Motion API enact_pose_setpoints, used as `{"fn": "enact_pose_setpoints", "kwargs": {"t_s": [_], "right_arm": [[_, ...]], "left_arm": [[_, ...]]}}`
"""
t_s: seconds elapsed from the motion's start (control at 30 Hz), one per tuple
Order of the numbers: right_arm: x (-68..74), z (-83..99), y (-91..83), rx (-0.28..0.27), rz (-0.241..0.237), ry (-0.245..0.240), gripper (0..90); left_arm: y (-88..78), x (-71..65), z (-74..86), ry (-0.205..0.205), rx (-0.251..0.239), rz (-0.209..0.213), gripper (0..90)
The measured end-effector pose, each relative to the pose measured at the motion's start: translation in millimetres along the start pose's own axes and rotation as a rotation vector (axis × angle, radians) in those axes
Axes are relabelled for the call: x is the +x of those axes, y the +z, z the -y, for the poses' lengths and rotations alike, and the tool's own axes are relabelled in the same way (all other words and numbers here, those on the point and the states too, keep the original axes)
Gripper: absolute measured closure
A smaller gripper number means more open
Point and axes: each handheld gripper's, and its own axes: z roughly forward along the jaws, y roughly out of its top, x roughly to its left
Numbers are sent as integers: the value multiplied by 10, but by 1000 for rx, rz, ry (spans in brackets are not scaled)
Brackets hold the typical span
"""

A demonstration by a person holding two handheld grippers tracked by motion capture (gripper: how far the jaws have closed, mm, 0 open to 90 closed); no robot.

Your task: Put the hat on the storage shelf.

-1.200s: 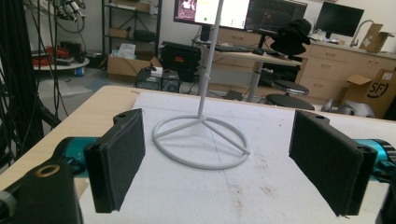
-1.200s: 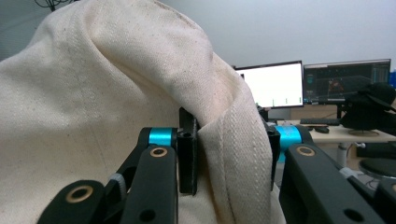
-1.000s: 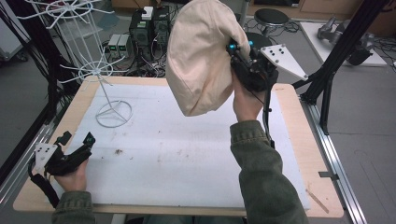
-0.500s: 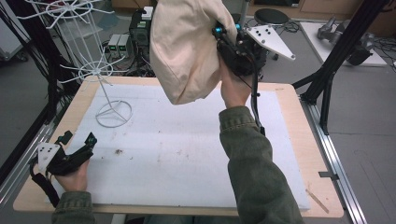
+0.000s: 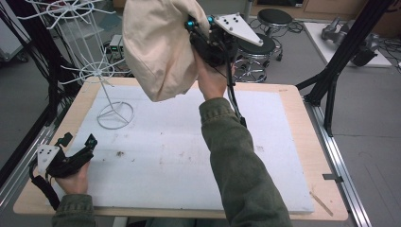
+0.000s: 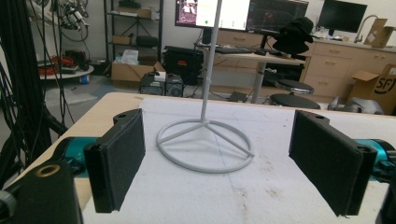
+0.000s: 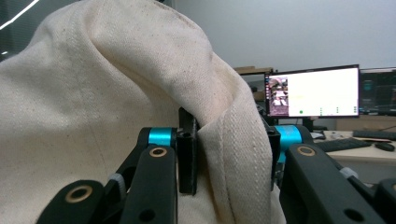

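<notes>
Your right gripper (image 5: 198, 33) is clamped on a fold of the cream cloth hat (image 5: 158, 47), its pads pinching the stitched brim, as the right gripper view shows with the fabric bunched between the two black pads (image 7: 187, 156). You hold it high above the far edge of the table (image 5: 302, 123), the hat hanging down to the left of the gripper, with its lowest part over the far side of the white mat (image 5: 189, 156). Your olive sleeve (image 5: 236, 170) runs up from the near edge to that hand.

Your left gripper (image 5: 71, 153) rests low at the near left corner of the mat, jaws spread wide with nothing between them; the left gripper view shows both pads (image 6: 119, 156) well apart, looking toward the white wire stand (image 6: 205, 140). The stand's ring base (image 5: 115, 115) sits on the far left part of the mat, and its thin pole rises to spoked wire tiers (image 5: 94, 73) just left of the hanging hat.
</notes>
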Motion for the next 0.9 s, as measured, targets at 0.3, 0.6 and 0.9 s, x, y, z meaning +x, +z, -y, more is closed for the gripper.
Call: {"fn": "enact_pose_setpoints", "kwargs": {"t_s": [0.3,0.6,0.9], "right_arm": [[244,73,265,8,-40,13,689],[432,139,483,11,-78,34,688],[604,191,657,15,-101,45,687]], "left_arm": [[-27,34,0,-7,2,-11,187],[-114,87,7,-16,4,-28,187],[-260,141,-3,-28,-13,-48,190]]}}
